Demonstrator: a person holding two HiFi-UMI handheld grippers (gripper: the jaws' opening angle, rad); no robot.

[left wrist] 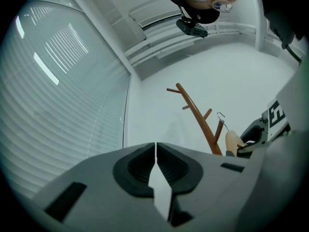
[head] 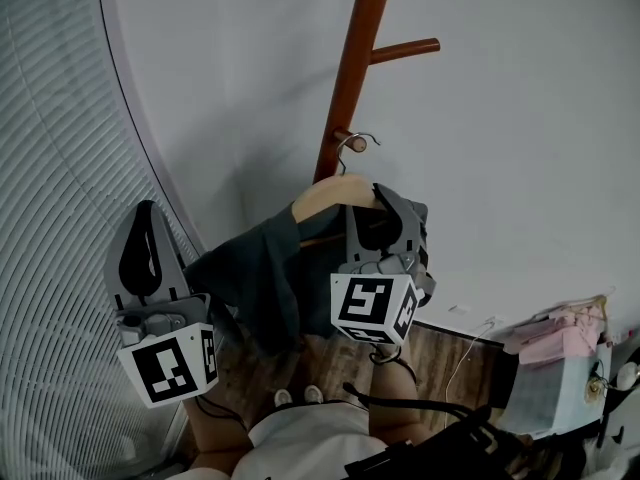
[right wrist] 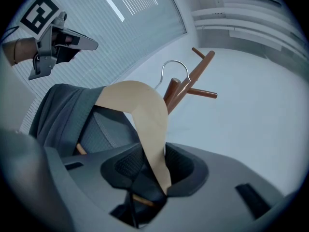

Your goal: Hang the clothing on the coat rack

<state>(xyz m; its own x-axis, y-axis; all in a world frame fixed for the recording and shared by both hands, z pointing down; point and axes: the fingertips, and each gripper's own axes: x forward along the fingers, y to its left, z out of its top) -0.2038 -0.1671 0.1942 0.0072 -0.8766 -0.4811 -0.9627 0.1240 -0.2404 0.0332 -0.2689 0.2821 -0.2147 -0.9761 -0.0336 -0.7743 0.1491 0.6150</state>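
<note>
— Beside the reddish, round-poled coat rack (head: pixel 350 68), gripping what with the right claw (right wrist: pixel 149 164)?
— Pinching the curved arm of a pale, smooth wooden hanger (right wrist: pixel 140 108). Draped over it, dark grey clothing (right wrist: pixel 60 112) in soft folds; thin wire hook (right wrist: pixel 172 67) just beside a stubby peg (right wrist: pixel 172 87).
— And at the left?
— Left claw (left wrist: pixel 155 153) pressed together on nothing, ribbed dark pads meeting, left of the clothing.

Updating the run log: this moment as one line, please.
left hand-held gripper: shut, empty | right hand-held gripper: shut on wooden hanger | dark garment: on hanger | hook: by coat rack peg, seating unclear
</note>
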